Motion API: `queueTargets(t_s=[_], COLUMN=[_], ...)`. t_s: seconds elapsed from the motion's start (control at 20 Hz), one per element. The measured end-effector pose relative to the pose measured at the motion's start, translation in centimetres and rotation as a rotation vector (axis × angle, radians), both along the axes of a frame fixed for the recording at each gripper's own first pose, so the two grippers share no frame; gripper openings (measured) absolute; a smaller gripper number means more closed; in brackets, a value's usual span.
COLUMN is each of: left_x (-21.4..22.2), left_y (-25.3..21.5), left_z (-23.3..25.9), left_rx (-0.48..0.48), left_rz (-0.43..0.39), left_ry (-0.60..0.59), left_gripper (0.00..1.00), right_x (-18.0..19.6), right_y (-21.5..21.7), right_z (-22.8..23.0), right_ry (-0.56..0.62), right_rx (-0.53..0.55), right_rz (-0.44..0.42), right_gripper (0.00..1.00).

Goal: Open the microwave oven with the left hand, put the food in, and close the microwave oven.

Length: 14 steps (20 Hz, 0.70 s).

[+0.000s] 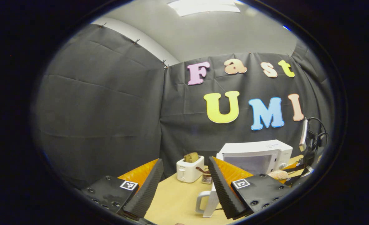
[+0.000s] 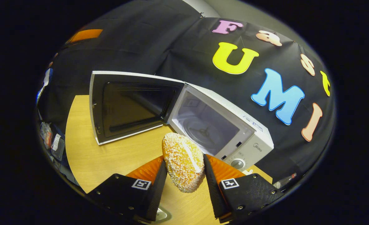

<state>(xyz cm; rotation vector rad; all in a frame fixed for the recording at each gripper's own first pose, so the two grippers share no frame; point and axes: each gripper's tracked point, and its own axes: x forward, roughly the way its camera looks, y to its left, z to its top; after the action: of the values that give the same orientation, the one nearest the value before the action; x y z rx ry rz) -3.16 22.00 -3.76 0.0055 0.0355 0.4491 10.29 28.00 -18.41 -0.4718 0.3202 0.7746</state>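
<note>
The white microwave (image 2: 250, 137) stands on the wooden table (image 2: 109, 156) with its door (image 2: 125, 107) swung wide to the left. Its cavity with the turntable (image 2: 204, 131) is in full sight. A sugar-crusted bread bun (image 2: 183, 162) is held upright just in front of the cavity, and my right gripper (image 2: 183, 176) is shut on it. In the left gripper view the microwave (image 1: 265, 150) sits far right, with the right gripper (image 1: 285, 173) and the bun (image 1: 276, 174) before it. My left gripper (image 1: 184, 190) hangs open above the table, nothing between its fingers.
A white toaster (image 1: 189, 170) holding a slice of bread stands at the back by the cloth wall, with a small jar (image 1: 207, 177) beside it. A white mug (image 1: 207, 202) sits close under my left gripper. Small packets (image 2: 51, 139) lie at the table's left edge.
</note>
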Motion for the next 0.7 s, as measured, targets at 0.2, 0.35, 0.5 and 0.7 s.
queueTargets(t_s=[0.2,0.35,0.5,0.7], left_x=[1.8,2.7,3.2,3.7], left_y=[3.0,5.1,7.1,9.7], left_z=[-0.6,-1.3,-2.2,-3.1], left_rx=[-0.005,-0.003,-0.010,-0.010], left_rz=[0.025,0.046,0.068,0.099], left_ry=[0.002,0.008,0.018,0.036], left_gripper=[0.94,0.94,0.95,0.94], right_x=[2.9,5.5,8.2,11.9], right_y=[2.9,4.8,6.3,8.1], right_z=[0.5,0.4,0.3,-0.5], right_ry=[-0.022,-0.042,-0.056,-0.101], right_rx=[0.002,-0.008,-0.012,-0.043], right_rz=[-0.005,-0.014,-0.037,-0.073], right_gripper=[0.66,0.66,0.67,0.66])
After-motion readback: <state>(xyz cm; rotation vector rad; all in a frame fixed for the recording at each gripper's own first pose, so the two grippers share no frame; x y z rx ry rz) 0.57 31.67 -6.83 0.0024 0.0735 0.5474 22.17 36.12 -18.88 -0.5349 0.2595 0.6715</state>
